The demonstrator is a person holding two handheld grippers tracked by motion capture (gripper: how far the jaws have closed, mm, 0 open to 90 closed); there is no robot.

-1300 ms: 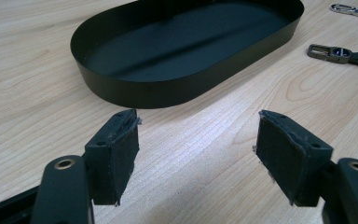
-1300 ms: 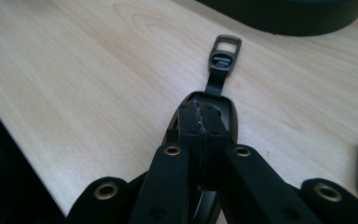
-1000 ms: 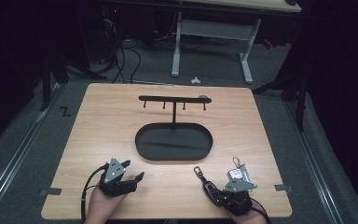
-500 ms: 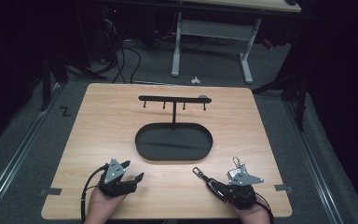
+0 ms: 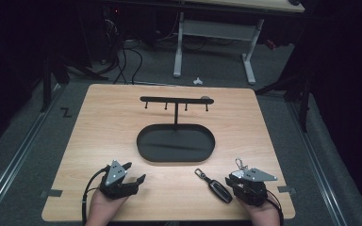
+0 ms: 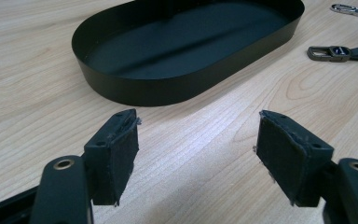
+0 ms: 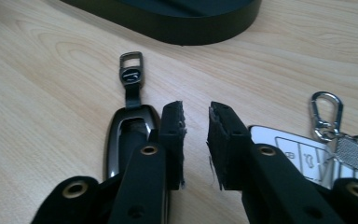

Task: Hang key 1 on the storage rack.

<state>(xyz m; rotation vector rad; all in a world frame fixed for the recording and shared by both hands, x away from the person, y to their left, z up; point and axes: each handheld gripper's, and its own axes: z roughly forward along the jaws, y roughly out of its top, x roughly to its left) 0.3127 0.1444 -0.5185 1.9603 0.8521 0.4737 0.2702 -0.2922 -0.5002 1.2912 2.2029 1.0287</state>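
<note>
In the high view, the right gripper (image 5: 232, 182) sits at the 5 o'clock corner of the desk (image 5: 99, 122). A second ago it was a little more to the left, with the black key fob (image 5: 214, 187) at its tip; now the hand has drawn back to the right and the fob lies free on the wood, just at 9 o'clock of the gripper. A silver key with a clip (image 5: 240, 165) lies at 12 o'clock of this gripper. The left gripper (image 5: 131, 178) keeps its place at 7 o'clock. The black oval tray (image 5: 143, 136) and the hook stand (image 5: 175, 100) are in the middle, well apart from both keys.

In the left gripper view, the fingers (image 6: 114, 154) are wide apart with only bare desk between them.

In the right gripper view, the fingers (image 7: 173, 135) have just been opening and now stand a small way apart, with nothing between them. The fob (image 7: 133, 123) lies beside the left finger, the silver key (image 7: 328, 154) on the other side.

I judge that the fob has just been let go, so a new grip is needed before it goes to the tray or a hook.
</note>
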